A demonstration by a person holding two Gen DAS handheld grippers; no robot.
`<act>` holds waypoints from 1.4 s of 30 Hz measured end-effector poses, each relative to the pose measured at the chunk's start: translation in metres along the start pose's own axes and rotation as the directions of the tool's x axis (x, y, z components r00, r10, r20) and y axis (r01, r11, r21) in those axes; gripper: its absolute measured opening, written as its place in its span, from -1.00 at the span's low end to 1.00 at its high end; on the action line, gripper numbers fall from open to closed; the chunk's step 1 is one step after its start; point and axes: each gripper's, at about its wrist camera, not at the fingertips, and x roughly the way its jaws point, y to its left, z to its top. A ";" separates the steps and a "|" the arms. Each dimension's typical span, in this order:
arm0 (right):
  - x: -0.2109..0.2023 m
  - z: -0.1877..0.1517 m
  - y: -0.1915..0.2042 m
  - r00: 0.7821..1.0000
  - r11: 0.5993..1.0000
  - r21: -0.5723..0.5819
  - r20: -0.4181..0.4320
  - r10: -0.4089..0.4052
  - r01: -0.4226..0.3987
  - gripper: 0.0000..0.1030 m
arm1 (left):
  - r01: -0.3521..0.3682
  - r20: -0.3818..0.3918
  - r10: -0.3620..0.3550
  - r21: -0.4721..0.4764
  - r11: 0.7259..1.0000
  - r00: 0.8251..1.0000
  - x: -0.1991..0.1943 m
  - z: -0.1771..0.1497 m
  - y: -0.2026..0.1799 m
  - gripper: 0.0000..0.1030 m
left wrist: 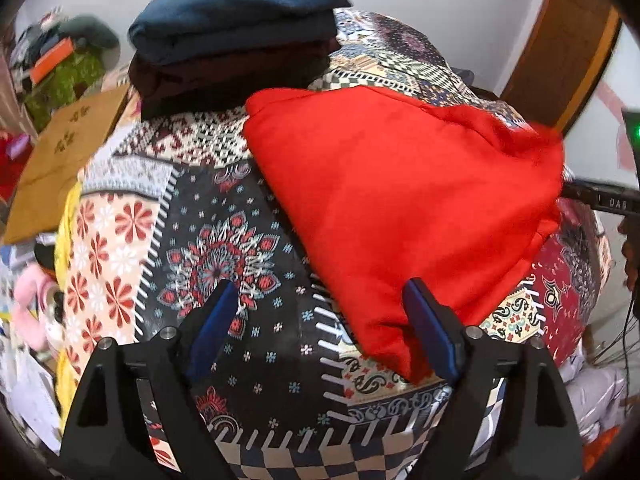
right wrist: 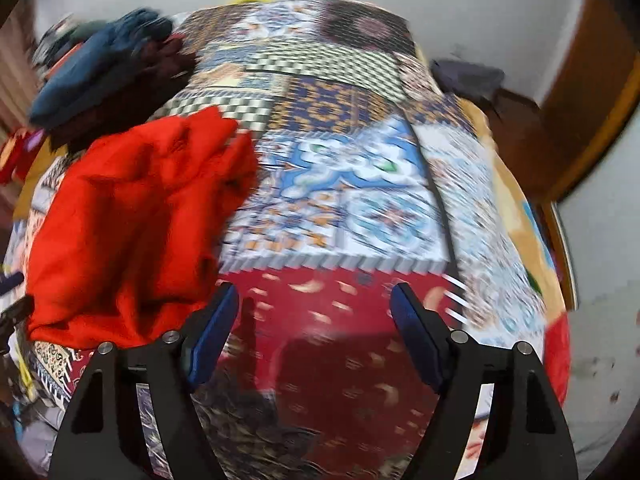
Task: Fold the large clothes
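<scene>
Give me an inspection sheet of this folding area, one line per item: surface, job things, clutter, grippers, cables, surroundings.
Surface: patchwork-print bedspread covers the bed.
Job's things: red garment lies folded, loose on the spread; navy folded garment sits atop a dark maroon folded garment behind it.
Clutter: brown cardboard sheet and mixed piles beside the bed.
Grippers: left gripper open, empty, its right finger over the red garment's edge; right gripper open, empty, above the spread.
Cables: thin dark cables at the right edge.
Surroundings: white wall, wooden frame.
</scene>
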 end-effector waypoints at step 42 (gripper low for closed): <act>0.132 0.088 0.060 0.813 0.883 0.100 -0.354 0.463 -0.459 0.55 | 0.340 -0.098 -0.429 -0.464 0.818 0.898 0.096 0.081 0.067 0.71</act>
